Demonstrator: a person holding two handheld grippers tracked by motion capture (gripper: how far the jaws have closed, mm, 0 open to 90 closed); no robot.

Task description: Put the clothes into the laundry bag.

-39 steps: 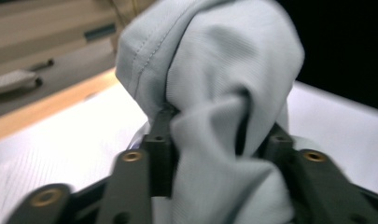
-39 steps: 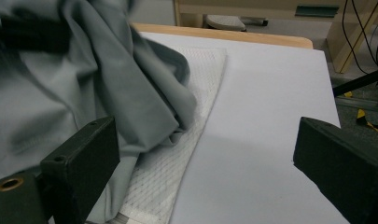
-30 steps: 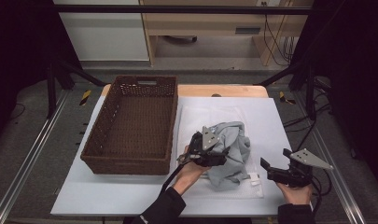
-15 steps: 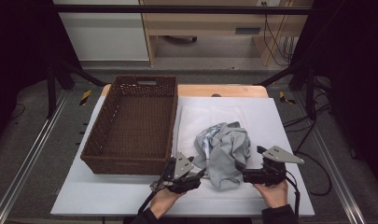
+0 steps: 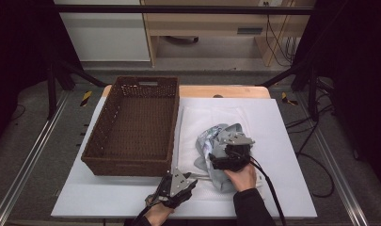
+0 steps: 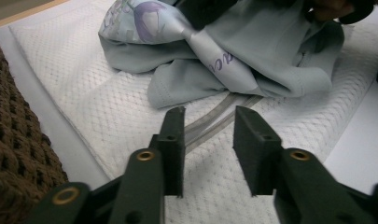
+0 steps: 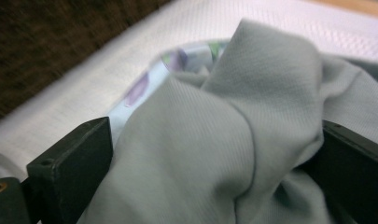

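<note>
A crumpled grey garment (image 5: 211,141) with a purple-printed part lies on a white mesh towel (image 5: 211,115). My right gripper (image 5: 224,155) is on top of it. In the right gripper view its jaws (image 7: 212,130) stand wide with a fold of the grey garment (image 7: 214,84) bulging between them. My left gripper (image 5: 192,181) is low at the towel's front edge, short of the garment (image 6: 252,51). Its jaws (image 6: 205,114) have just been closing and stand part open. Only the towel (image 6: 84,93) and a clear band on it lie under the gap.
A brown wicker basket (image 5: 131,165) stands empty to the left of the towel, with its wall close beside my left gripper (image 6: 14,154). The white board (image 5: 282,122) carries everything, and a cable trails from the right gripper across it.
My left gripper has drawn back from the garment toward the front edge and its jaws have narrowed. My right gripper has swung left from the board's right side onto the garment.
</note>
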